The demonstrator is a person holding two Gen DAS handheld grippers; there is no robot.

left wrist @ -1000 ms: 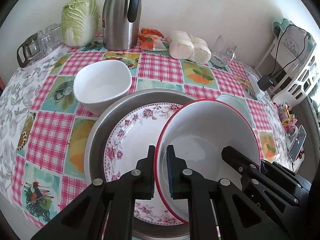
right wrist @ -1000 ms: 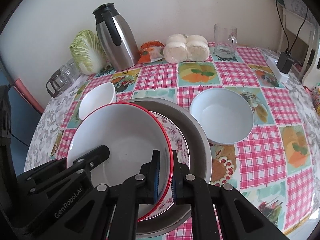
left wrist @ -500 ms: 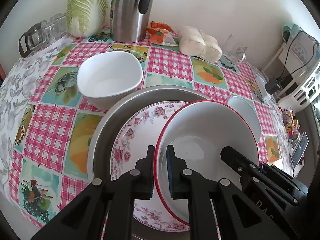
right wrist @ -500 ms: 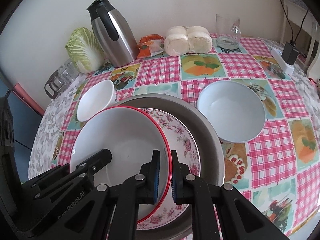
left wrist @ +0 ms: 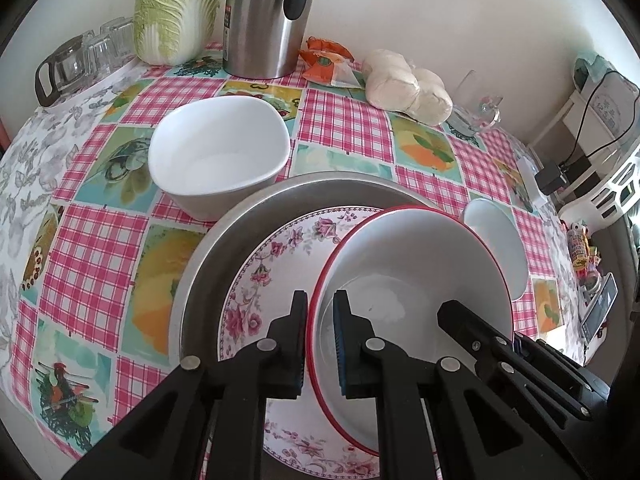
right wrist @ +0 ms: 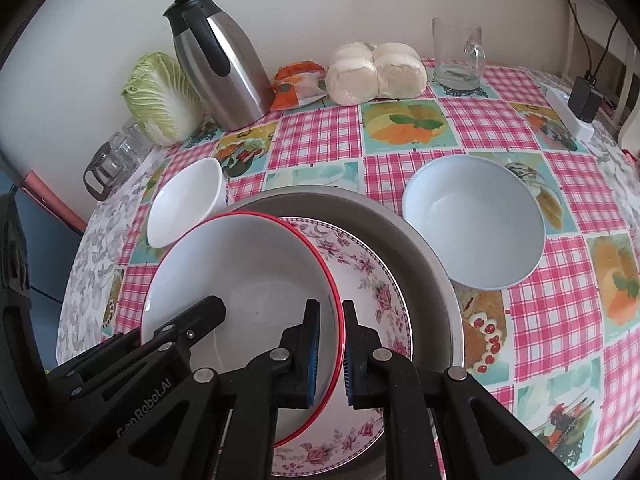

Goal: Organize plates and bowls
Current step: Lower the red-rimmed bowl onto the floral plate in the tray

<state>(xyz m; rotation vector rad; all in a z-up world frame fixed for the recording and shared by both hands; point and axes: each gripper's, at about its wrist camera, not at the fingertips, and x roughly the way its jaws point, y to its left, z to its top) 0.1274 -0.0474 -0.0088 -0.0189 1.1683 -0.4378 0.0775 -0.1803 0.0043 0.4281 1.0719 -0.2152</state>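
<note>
Over the last second both views have drawn closer to the table: the square white bowl [left wrist: 218, 152], the steel jug [left wrist: 266, 20] and the cabbage [left wrist: 176, 8] fill more of the left wrist picture than before, and the pale round bowl [right wrist: 474, 220] has grown in the right wrist picture. The red-rimmed bowl [left wrist: 416, 276] has come lower over the floral plate [left wrist: 276, 272] in the metal basin [left wrist: 212, 264], covering more of the plate's pattern (its far rim now reaches toward the basin's wall). Most of this happened in the first half second.
</note>
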